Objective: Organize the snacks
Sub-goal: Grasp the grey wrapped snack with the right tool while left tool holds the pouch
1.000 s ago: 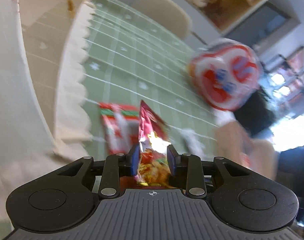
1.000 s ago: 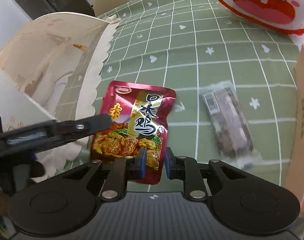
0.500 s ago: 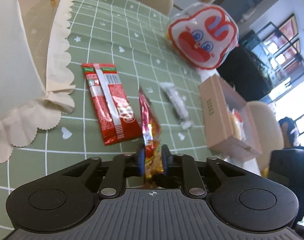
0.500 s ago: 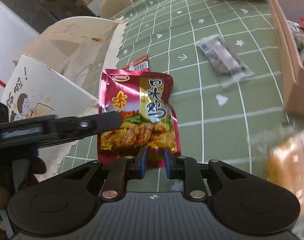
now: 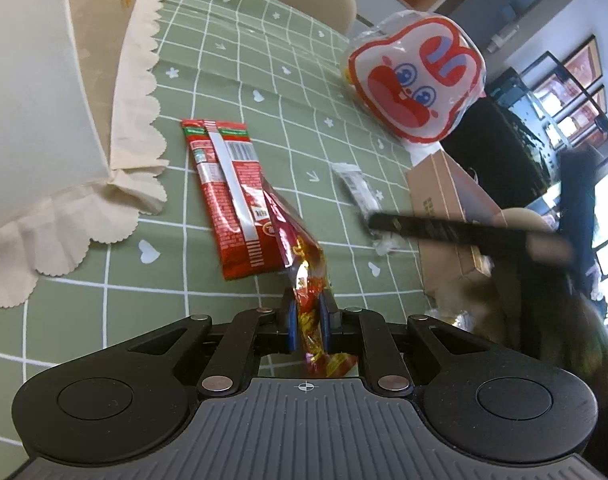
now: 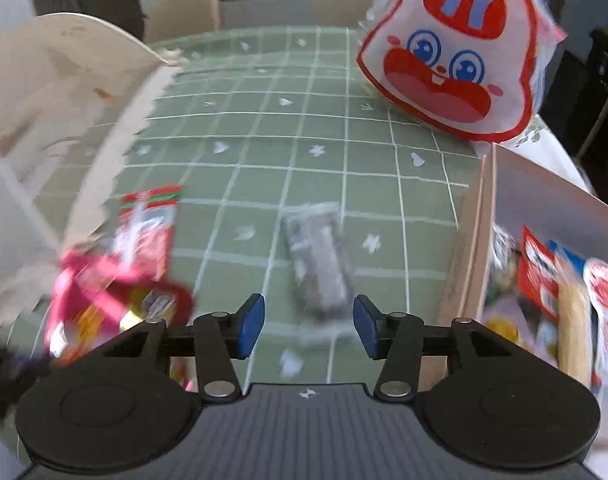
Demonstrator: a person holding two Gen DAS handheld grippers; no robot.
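Note:
My left gripper point(image 5: 306, 322) is shut on a dark red chicken snack pouch point(image 5: 300, 256), held edge-on above the green checked tablecloth point(image 5: 240, 76). The same pouch shows blurred at the lower left of the right wrist view point(image 6: 116, 304). My right gripper point(image 6: 307, 326) is open and empty, above a clear-wrapped dark snack bar point(image 6: 317, 256), which also shows in the left wrist view point(image 5: 357, 190). A flat red snack packet point(image 5: 228, 196) lies on the cloth. A cardboard box point(image 6: 479, 240) at the right holds several snacks.
A white paper bag with a scalloped edge point(image 5: 44, 80) lies at the left. A big rabbit-face snack bag point(image 6: 455, 52) stands at the far right of the table. Chairs point(image 6: 184, 8) stand behind the table.
My right gripper has let go of the red pouch, opened and swung right toward the clear-wrapped bar. My left gripper keeps hold of the pouch.

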